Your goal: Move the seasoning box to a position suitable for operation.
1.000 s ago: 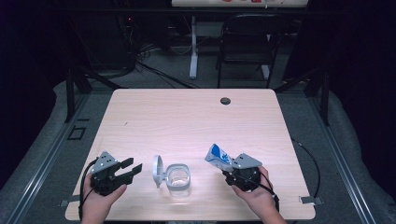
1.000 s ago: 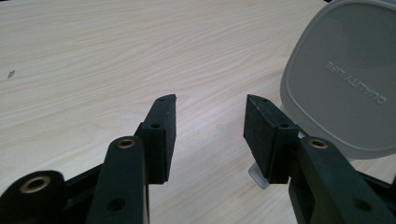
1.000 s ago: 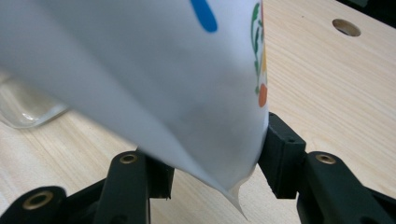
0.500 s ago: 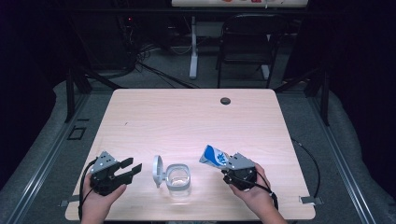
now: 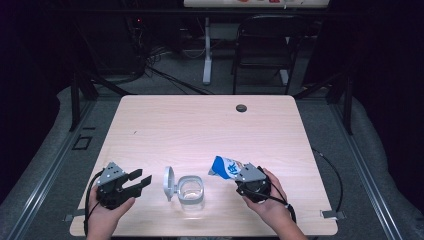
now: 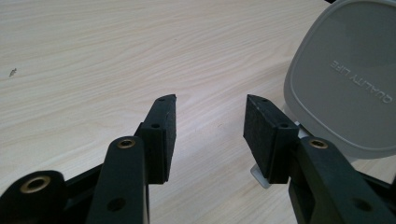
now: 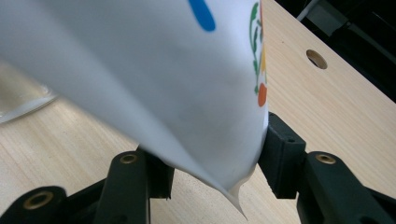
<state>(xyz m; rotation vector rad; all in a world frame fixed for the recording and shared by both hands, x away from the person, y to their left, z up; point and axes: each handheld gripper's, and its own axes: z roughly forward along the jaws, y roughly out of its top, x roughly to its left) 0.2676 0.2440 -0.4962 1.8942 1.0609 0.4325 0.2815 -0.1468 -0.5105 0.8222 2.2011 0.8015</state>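
Both my grippers sit near the table's six o'clock edge: the right gripper (image 5: 244, 175), clenched on the packet (image 5: 225, 167), has crept toward the open jar (image 5: 191, 190), likely to pour, while the left gripper (image 5: 140, 181) waits, released.

I see a blue-and-white pouch (image 5: 226, 168) w/ green, orange print, grey lid (image 5: 169, 183), clear container (image 5: 191, 190), black grippers, pale wood-grain table (image 5: 200, 130).
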